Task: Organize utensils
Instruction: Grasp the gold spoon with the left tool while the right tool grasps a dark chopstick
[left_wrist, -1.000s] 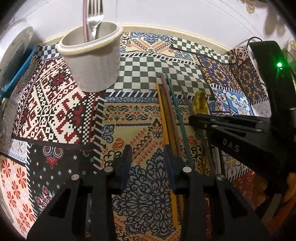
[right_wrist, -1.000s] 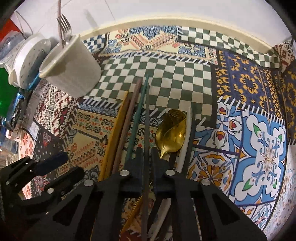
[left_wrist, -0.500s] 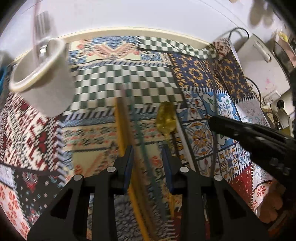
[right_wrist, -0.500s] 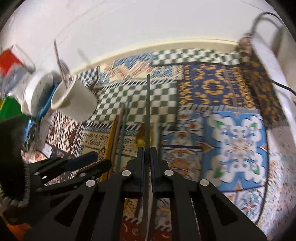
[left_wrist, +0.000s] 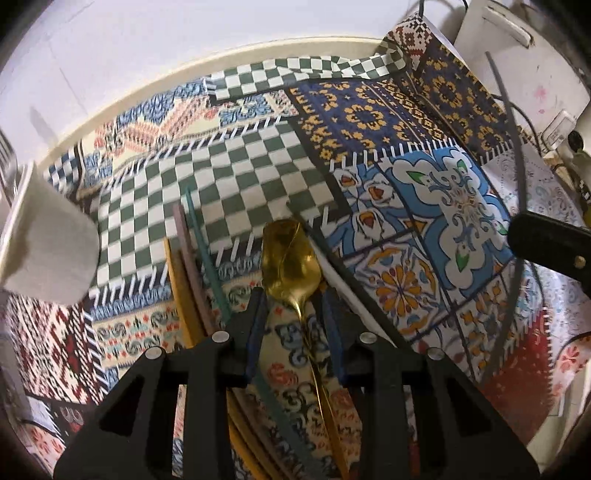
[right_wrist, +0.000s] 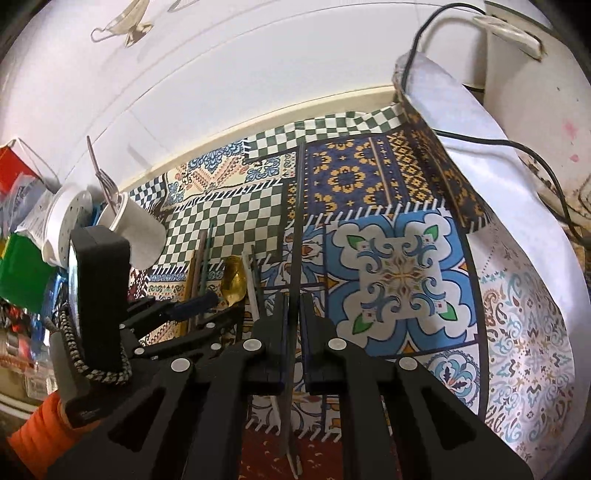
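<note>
Right gripper (right_wrist: 293, 295): black two-finger jaws clamped on a thin dark grey chopstick (right_wrist: 300, 206) that points away over the patchwork-patterned tablecloth (right_wrist: 399, 273). Left gripper (right_wrist: 225, 304): black, lower left, jaws parted above a gold metal spoon (right_wrist: 233, 282). Beside the spoon: yellow, brown and green chopsticks (right_wrist: 201, 258), one white chopstick (right_wrist: 250, 284). White cylindrical holder (right_wrist: 138, 236), tilted in view, containing a steel fork (right_wrist: 107, 182).
</note>
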